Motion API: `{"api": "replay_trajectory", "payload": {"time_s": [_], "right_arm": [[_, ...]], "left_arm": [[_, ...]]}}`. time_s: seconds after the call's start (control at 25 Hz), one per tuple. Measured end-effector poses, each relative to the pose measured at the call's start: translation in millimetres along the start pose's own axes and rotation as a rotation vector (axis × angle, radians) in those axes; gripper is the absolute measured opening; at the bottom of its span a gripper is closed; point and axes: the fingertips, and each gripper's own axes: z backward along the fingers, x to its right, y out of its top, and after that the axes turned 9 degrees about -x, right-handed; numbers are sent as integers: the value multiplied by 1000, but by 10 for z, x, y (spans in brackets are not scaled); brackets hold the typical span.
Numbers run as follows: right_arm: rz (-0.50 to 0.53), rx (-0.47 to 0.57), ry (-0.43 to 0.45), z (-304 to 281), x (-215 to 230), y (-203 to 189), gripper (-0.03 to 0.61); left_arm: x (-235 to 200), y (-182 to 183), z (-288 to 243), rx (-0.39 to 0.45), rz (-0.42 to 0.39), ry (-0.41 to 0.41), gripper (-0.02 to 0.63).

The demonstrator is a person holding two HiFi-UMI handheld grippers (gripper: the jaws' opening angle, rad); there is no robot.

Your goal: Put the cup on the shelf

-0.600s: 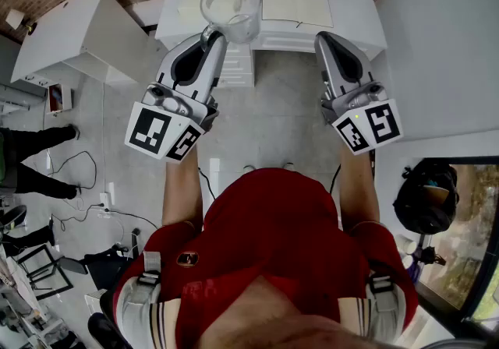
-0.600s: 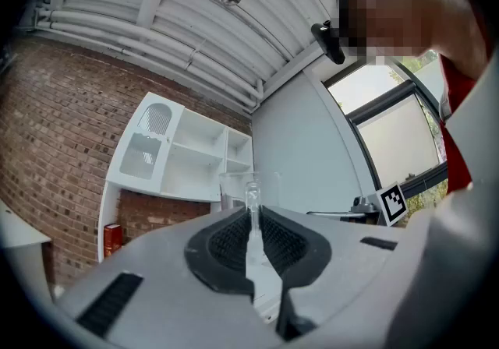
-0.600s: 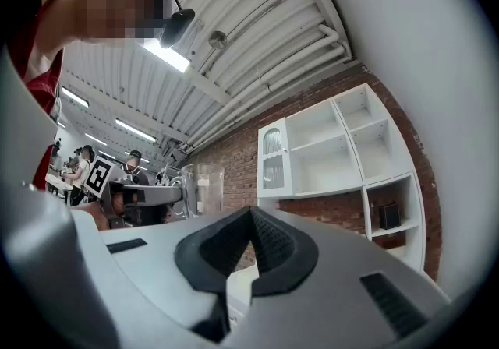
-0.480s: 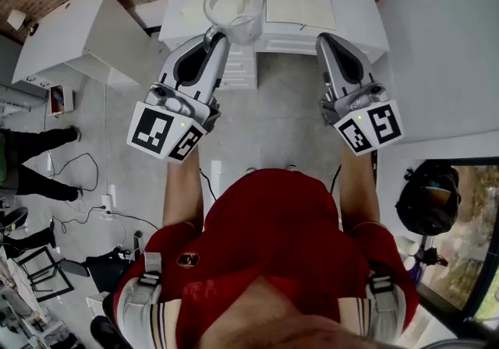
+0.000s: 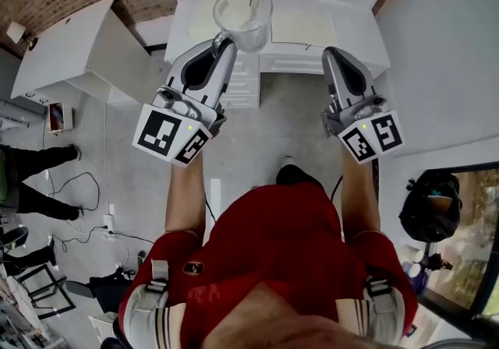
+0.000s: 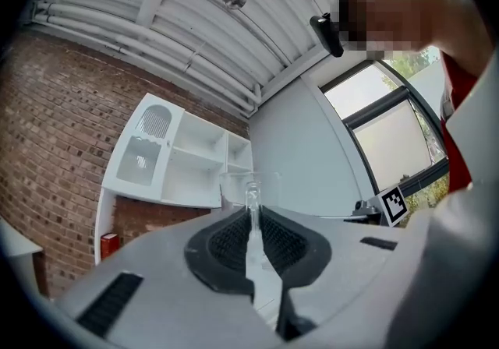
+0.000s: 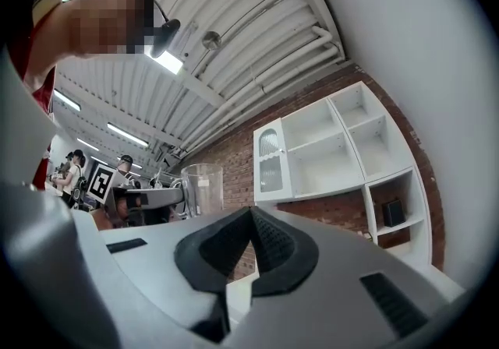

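- Above the white desk (image 5: 355,24), out in front of my chest, I hold the clear glass cup (image 5: 243,6) in my left gripper (image 5: 225,42).
- Its fingers (image 6: 226,240) pinch one wall of the cup near the rim, with the thin glass sandwiched between the ribbed pads, so the cup hangs upright off the tips, mouth up.
- My right gripper (image 5: 334,54) hovers alongside, well apart from the cup, its fingers pressed together on nothing; I judge it is spare, since one grip carries the load.
- The cup is in the air, touching neither the desk nor the white wall shelf (image 7: 335,145) beyond it.
- I judge this is mid-carry: next comes a lift toward an open compartment, and so thin a pinch could let the cup swing or slip.
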Motion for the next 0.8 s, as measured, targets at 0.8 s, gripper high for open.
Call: {"api": "replay_trajectory", "payload": {"time_s": [0.8], "right_arm": [[7, 66, 37, -1571, 2310, -62, -3]], "left_arm": [[-1340, -95, -2376, -6, -9, 29, 26]]}}
